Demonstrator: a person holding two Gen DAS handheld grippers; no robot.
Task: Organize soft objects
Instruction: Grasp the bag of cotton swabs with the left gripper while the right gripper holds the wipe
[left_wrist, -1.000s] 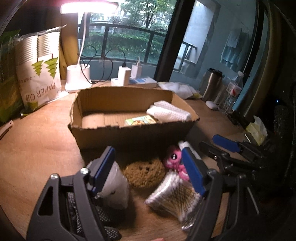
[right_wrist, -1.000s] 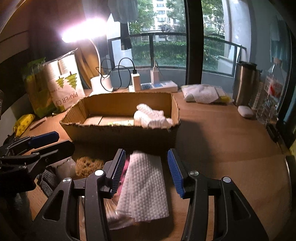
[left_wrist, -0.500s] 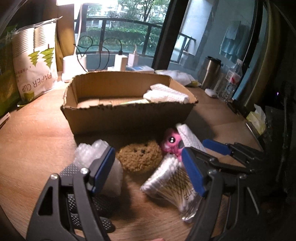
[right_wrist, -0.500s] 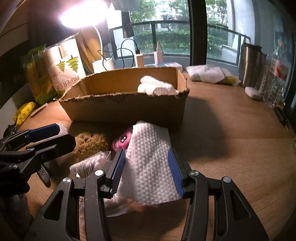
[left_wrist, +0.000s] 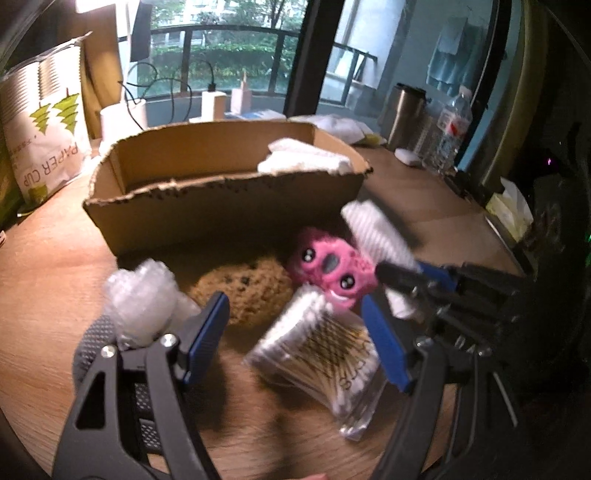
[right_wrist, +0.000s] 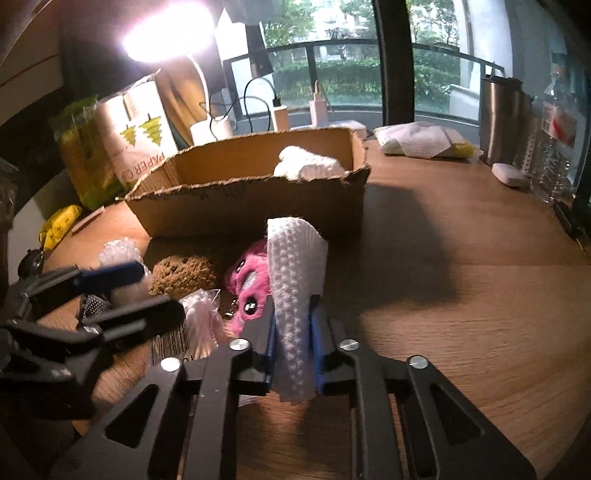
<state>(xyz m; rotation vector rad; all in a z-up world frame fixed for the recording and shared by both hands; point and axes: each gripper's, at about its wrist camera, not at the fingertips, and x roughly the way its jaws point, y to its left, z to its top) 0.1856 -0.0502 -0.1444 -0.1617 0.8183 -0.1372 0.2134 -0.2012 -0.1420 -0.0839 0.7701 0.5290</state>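
Observation:
My right gripper (right_wrist: 293, 325) is shut on a white waffle-textured cloth (right_wrist: 295, 273) and holds it upright in front of the cardboard box (right_wrist: 251, 199); the cloth also shows in the left wrist view (left_wrist: 376, 232). A folded white cloth (right_wrist: 308, 168) lies in the box's right end. My left gripper (left_wrist: 295, 325) is open above the table, over a pack of cotton swabs (left_wrist: 325, 358). A pink plush toy (left_wrist: 332, 269), a brown sponge (left_wrist: 243, 288) and a wad of bubble wrap (left_wrist: 144, 299) lie just beyond its fingertips.
A paper-cup bag (left_wrist: 44, 136) stands at the left. A lamp base and chargers (left_wrist: 214, 107) sit behind the box. A steel tumbler (right_wrist: 502, 114), a water bottle (right_wrist: 554, 136) and a white cloth (right_wrist: 421, 140) are at the back right.
My right gripper has closed on the white cloth and lifted it upright. My left gripper has moved right and closer to the pink toy and swabs, still open.

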